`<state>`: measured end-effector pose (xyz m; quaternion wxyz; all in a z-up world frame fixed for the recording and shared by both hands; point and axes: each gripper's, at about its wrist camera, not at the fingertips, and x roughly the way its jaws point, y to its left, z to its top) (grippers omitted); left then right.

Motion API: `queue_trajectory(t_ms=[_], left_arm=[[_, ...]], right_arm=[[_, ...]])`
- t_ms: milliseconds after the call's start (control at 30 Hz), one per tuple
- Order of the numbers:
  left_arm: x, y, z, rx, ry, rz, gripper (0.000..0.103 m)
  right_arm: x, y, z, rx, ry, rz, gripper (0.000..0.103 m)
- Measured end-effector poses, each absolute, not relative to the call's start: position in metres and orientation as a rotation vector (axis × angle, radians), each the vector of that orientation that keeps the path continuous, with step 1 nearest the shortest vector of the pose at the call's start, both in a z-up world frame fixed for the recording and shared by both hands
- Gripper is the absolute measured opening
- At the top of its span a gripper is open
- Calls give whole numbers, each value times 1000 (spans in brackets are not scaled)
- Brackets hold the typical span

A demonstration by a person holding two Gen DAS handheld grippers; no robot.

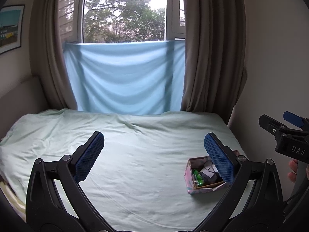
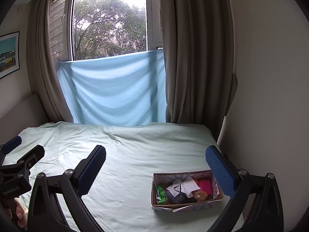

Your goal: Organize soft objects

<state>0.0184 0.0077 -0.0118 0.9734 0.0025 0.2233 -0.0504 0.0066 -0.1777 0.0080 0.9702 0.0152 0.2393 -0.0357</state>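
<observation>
I count one box (image 2: 185,205) on my one bed (image 2: 123,154), with about six soft things (image 2: 190,188) jumbled inside it. I hold two grippers. Beyond them are two curtains (image 2: 195,58), one blue sheet (image 2: 114,92) and one picture (image 2: 8,54).

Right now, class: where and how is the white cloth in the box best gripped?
Grip the white cloth at its raised folded middle, coming from above with the open right gripper. It lies on top of the other items, and the box walls block a sideways approach.
</observation>
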Motion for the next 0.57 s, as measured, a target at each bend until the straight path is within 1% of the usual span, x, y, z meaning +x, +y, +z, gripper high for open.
queue_trajectory(t_ms=[567], left_arm=[[36,11,-13,4,462,-99,103]], right_arm=[[28,-175,1,35,517,-75,103]])
